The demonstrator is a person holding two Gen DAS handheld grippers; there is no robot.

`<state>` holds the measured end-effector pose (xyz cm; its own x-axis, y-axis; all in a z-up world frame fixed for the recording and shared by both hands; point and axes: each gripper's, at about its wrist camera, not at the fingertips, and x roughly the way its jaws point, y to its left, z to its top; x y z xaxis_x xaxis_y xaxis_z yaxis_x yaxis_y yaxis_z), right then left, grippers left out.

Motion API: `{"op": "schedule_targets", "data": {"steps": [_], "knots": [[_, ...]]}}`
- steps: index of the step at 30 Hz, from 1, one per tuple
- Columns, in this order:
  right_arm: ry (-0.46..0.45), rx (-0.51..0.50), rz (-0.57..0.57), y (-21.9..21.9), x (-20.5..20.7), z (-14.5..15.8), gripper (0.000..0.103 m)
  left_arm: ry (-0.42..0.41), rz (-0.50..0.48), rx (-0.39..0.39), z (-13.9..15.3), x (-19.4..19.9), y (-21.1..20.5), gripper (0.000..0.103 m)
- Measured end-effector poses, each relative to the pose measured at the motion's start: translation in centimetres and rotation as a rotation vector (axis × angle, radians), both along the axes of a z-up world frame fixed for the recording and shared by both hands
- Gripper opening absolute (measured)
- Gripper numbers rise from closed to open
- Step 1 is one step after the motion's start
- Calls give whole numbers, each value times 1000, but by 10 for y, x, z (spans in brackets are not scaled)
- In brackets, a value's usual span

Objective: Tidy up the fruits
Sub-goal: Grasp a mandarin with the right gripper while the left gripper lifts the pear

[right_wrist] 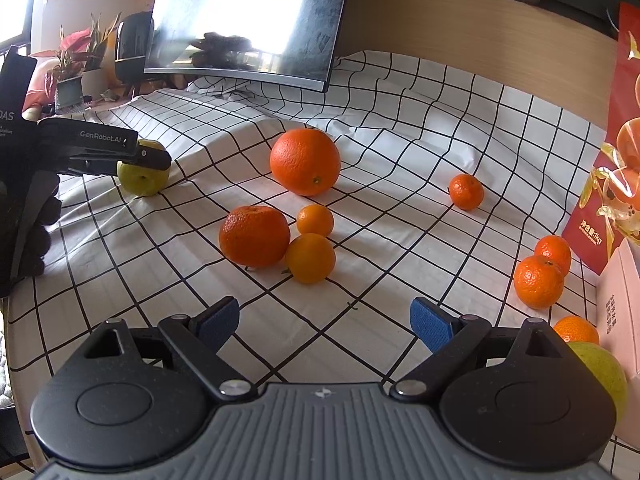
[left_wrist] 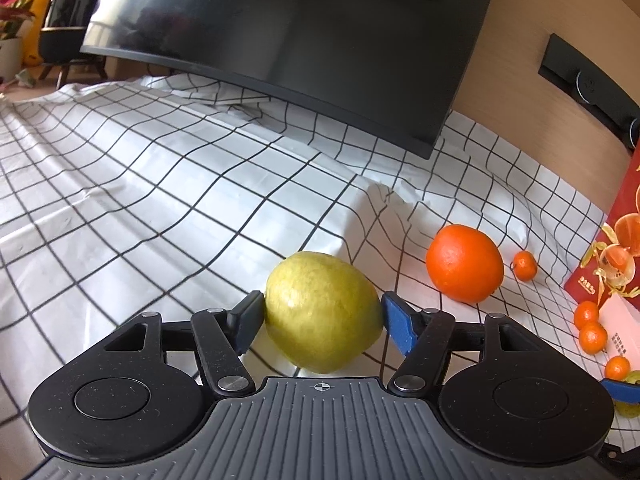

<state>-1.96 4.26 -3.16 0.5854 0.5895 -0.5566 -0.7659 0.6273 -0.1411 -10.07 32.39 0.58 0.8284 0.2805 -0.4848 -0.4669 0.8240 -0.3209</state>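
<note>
red box (right_wrist: 624, 128) cut off at right edge, second green fruit (right_wrist: 600, 364) half hidden behind right tool (right_wrist: 325, 322)

Green pear (left_wrist: 322, 312) on cloth; oranges (right_wrist: 306, 161) scattered nearby.

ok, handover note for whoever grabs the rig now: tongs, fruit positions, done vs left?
Left tongs: around the green pear, pads touching or nearly so; pear on the checked cloth.
Right tongs: open, empty, over bare cloth.
Fruit: big orange mid-cloth; three-fruit orange cluster nearer; a lone mandarin; more oranges and a second green fruit by the red box.
Done: no finished grouping evident.
Left: sort everything, starting with the pear.
</note>
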Motion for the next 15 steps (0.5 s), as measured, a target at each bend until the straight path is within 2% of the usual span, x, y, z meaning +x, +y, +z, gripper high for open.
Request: {"op": "schedule_targets", "data": {"steps": [8,12,15], "knots": [[-28,-5,-17,3,0,2,93,-40,-139,34,2,-18,-33,70],[-37,5,30,14,1,9,86,-54,-223,82,11,-23,-56,70],[-10,27,81,27,6,19,84,-102,-223,81,20,-33,-60,70]]}}
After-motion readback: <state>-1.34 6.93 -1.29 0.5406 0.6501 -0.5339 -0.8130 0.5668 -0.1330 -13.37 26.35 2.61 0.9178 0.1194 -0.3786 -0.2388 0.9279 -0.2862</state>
